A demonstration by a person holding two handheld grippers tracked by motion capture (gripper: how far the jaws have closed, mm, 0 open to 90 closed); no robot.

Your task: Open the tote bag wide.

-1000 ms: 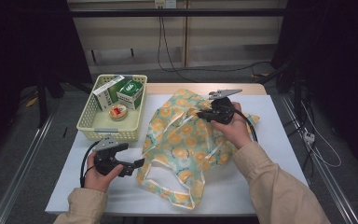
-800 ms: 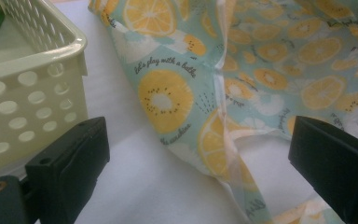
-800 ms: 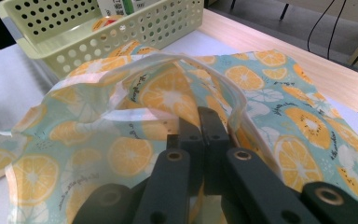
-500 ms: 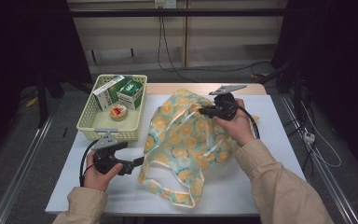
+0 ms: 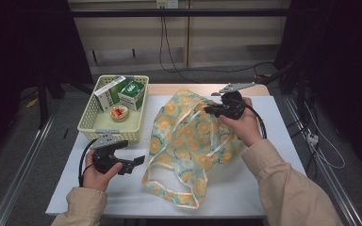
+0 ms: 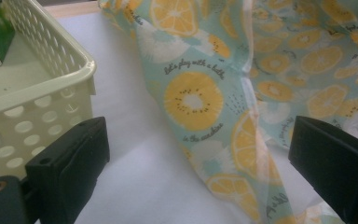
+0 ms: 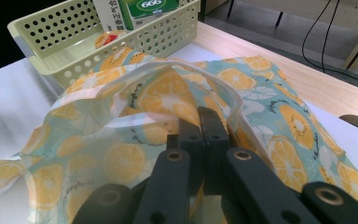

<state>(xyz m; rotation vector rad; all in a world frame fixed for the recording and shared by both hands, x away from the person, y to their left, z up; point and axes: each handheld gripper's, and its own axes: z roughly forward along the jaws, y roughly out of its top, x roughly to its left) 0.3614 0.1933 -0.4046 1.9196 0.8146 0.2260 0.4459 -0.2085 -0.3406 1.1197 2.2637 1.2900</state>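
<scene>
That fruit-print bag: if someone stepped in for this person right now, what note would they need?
Right gripper: shut on the translucent teal plastic bag with orange-slice print, pinching its rim.
Left gripper: open, holding nothing, aimed at the bag's near side.
Pale yellow perforated plastic basket, at the bag's left, holds two green-and-white cartons and a small round snack.
Done: nothing bagged yet.
Left: probably open the bag and load it.

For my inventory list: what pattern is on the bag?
Orange and kiwi slices on pale teal bag, clearest in the left gripper view.

Crumpled fruit-print bag [image 5: 188, 141] — translucent, lying mid-table, handles sprawled.
</scene>
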